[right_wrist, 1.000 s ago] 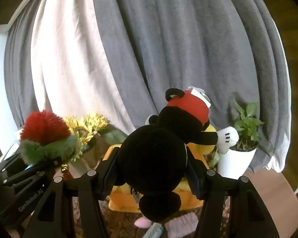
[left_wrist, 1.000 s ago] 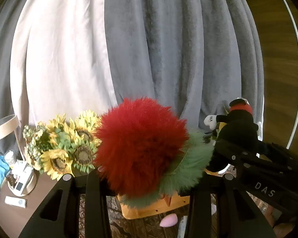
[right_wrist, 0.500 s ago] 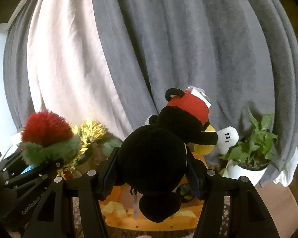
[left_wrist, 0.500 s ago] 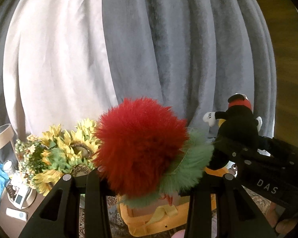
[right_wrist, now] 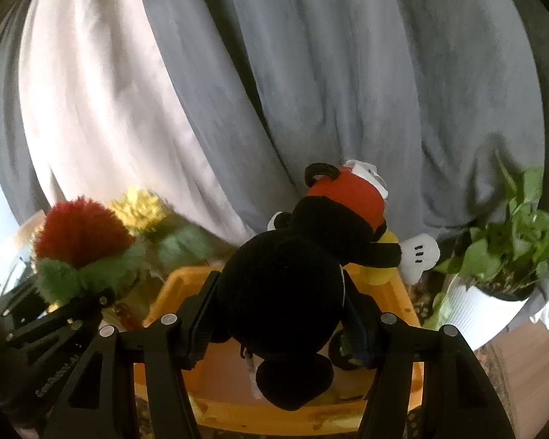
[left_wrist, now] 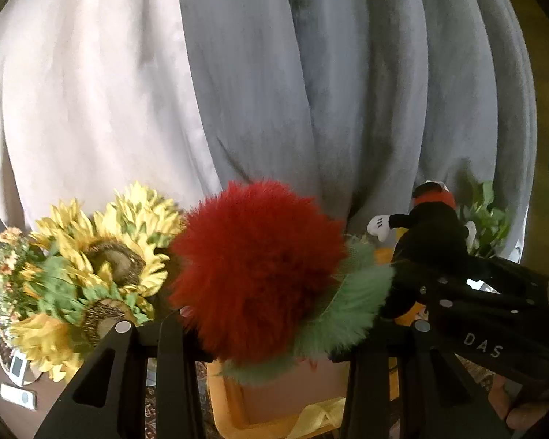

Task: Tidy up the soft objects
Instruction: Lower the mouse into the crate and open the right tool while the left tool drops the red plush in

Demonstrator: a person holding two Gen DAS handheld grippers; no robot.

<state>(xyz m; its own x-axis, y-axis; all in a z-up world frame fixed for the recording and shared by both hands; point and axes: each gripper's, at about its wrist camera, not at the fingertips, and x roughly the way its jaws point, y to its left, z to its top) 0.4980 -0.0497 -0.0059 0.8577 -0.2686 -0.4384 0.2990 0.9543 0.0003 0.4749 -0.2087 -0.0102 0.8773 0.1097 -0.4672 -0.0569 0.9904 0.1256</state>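
Observation:
My left gripper (left_wrist: 271, 333) is shut on a fluffy red plush ball with a green fringe (left_wrist: 256, 278), held above the near left corner of an orange bin (left_wrist: 234, 413). My right gripper (right_wrist: 282, 318) is shut on a black mouse plush with red shorts and white gloves (right_wrist: 292, 289), held over the orange bin (right_wrist: 402, 292). Each gripper shows in the other's view: the red plush (right_wrist: 80, 234) at left, the black plush (left_wrist: 428, 245) at right. Something yellow lies inside the bin.
Grey and white curtains (left_wrist: 274, 91) hang close behind. A sunflower bouquet (left_wrist: 102, 263) stands left of the bin, with small devices (left_wrist: 18, 366) on a brown surface. A potted green plant in a white pot (right_wrist: 494, 274) stands right of the bin. A patterned rug lies below.
Both grippers have moved forward and over the orange bin with their plush toys. The bin now fills more of the right wrist view. Both stay shut.

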